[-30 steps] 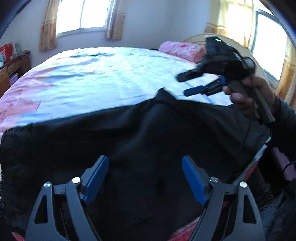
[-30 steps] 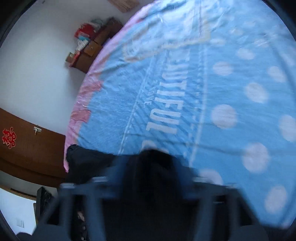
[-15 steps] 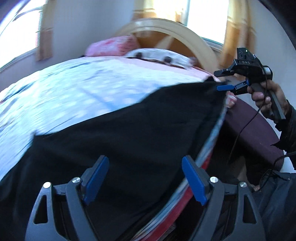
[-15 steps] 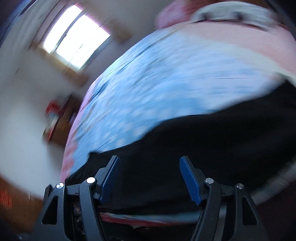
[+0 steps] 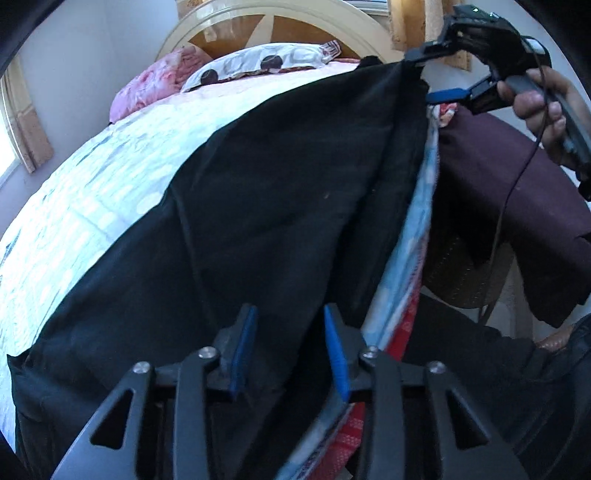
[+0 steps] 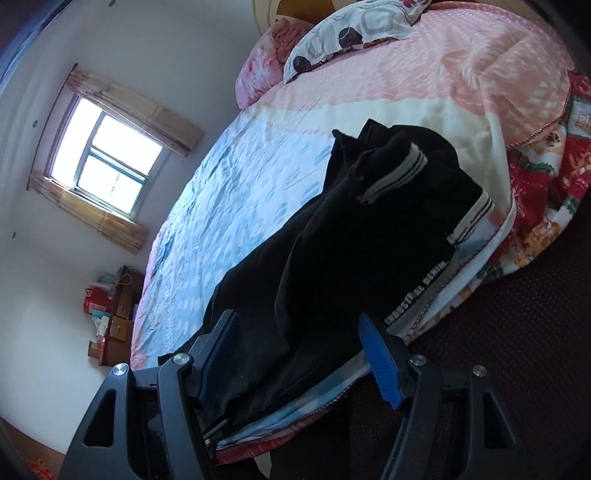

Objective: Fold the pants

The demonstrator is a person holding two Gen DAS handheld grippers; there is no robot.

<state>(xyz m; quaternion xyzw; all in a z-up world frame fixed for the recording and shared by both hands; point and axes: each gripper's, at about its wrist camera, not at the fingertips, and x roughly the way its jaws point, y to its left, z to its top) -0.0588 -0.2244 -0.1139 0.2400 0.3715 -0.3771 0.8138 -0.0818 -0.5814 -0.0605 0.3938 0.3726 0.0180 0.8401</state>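
Black pants (image 5: 288,192) lie stretched along the near edge of the blue bed sheet (image 5: 92,206). My left gripper (image 5: 289,352) hovers low over their near end. Its jaws are closing, with black fabric between the blue pads (image 5: 242,350), which do not visibly press it. In the right wrist view the pants (image 6: 369,240) show grey striped trim and white lettering. My right gripper (image 6: 301,350) stands open astride their end, the fabric lying loose between the fingers. From the left wrist view, the right gripper (image 5: 424,75) sits at the pants' far end in a person's hand (image 5: 543,110).
Pillows (image 5: 258,62) and a curved headboard (image 5: 280,14) are at the bed's far end. A red floral blanket (image 6: 543,206) hangs over the bed's side. A dark purple cloth (image 5: 517,192) drapes a chair beside the bed. A window (image 6: 107,162) and a wooden cabinet (image 6: 118,317) stand beyond.
Both views have swung toward the headboard end of the bed. The left jaws have narrowed over the pants. The right gripper has gone to the pants' far end, still open.
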